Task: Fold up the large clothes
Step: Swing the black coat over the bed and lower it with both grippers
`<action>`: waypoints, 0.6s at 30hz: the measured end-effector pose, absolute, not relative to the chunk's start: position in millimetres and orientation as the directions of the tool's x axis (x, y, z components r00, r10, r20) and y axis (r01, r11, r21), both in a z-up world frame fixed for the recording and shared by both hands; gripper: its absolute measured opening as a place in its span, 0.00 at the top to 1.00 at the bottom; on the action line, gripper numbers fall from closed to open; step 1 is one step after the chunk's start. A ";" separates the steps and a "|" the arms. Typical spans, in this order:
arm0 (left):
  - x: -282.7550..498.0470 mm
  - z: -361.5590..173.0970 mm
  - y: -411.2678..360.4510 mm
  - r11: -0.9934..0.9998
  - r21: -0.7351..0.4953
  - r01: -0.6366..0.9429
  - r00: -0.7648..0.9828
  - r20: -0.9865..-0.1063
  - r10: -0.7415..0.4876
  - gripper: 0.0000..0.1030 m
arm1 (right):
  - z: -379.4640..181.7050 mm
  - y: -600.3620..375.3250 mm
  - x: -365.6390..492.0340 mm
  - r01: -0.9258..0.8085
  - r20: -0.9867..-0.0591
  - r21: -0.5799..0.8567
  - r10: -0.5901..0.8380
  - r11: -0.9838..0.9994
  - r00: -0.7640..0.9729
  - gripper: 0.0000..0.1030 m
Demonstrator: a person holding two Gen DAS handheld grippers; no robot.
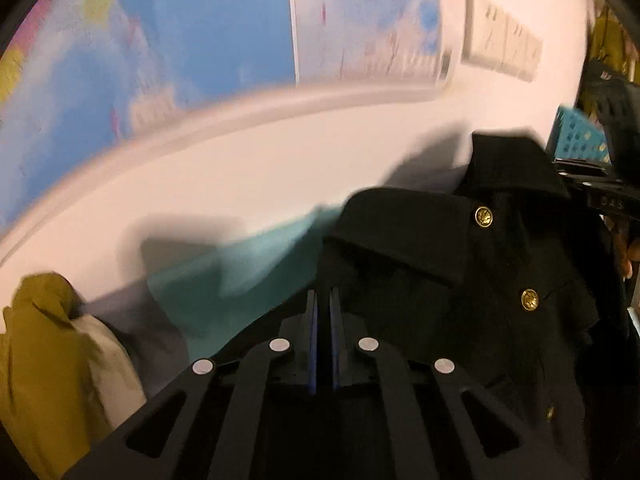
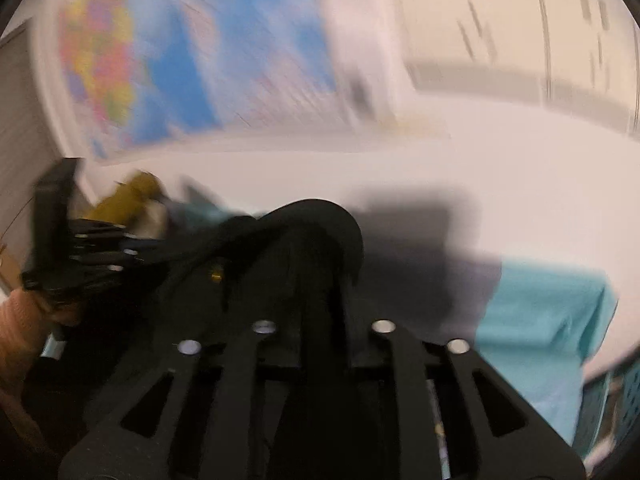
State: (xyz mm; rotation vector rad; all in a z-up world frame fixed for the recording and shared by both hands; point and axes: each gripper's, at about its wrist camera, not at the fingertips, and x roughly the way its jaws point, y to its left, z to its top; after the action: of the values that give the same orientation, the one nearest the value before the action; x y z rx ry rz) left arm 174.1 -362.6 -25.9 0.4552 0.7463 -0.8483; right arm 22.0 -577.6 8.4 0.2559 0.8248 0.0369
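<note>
Blk coat (image 1: pixel 460 280) w/ gold btns heaped at near edge of white table (image 1: pixel 240 184), just right of L gripper (image 1: pixel 323 308), front side up. L jaws closed, blue pads nearly touching; can't tell if any cloth is pinched betw. them. R gripper (image 2: pixel 320 292) closed on a thick fold of same coat, blk fabric humping up over the fingertips; view blurred, so grip judged, not certain. Prob. heavy, thick woven cloth: soft but bulky, not slippery, not fragile, apt to sag and drag if lifted by one corner. Best taken at shoulder seams or hem corners, both hands, clear of btns and collar flap. Collar end pointing away, twd wall w/ maps (image 1: pixel 180 40); btn row running back twd near edge, so long axis approx. far-to-near, slightly skewed right. Teal garment (image 1: pixel 240 280) flat on table beside the coat, olive one (image 1: pixel 40 360) well apart at left.
</note>
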 end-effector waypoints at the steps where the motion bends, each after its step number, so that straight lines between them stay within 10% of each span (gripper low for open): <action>1: 177.9 -43.4 -364.7 0.593 0.096 0.799 0.428 -0.784 -0.450 0.96 | -8.5 -579.6 26.8 0.115 -0.776 0.189 0.076 0.975 0.625 0.76; 3: 178.5 -66.1 -367.4 0.570 0.117 0.813 0.402 -0.821 -0.405 0.92 | -38.2 -580.6 31.5 0.172 -0.857 0.154 0.045 0.973 0.514 0.51; 10: 164.4 -50.4 -344.6 0.584 0.157 0.796 0.464 -0.777 -0.425 0.70 | 1.7 -583.9 -34.3 0.202 -0.785 0.270 0.094 0.941 0.612 0.40; 13: 148.0 -25.8 -320.5 0.578 0.082 0.812 0.438 -0.739 -0.511 0.57 | 32.5 -560.2 -86.9 0.150 -0.751 0.281 0.120 0.948 0.650 0.17; 18: 98.0 -3.3 -282.8 0.522 0.055 0.851 0.409 -0.694 -0.592 0.42 | 41.3 -532.7 -184.0 0.104 -0.733 0.396 0.246 0.913 0.634 0.17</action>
State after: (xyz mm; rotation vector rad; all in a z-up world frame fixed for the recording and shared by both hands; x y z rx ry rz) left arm 98.0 -282.8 -3.3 0.4387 0.6716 -0.9464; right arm -184.0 -532.7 41.3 0.4276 0.8877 0.0843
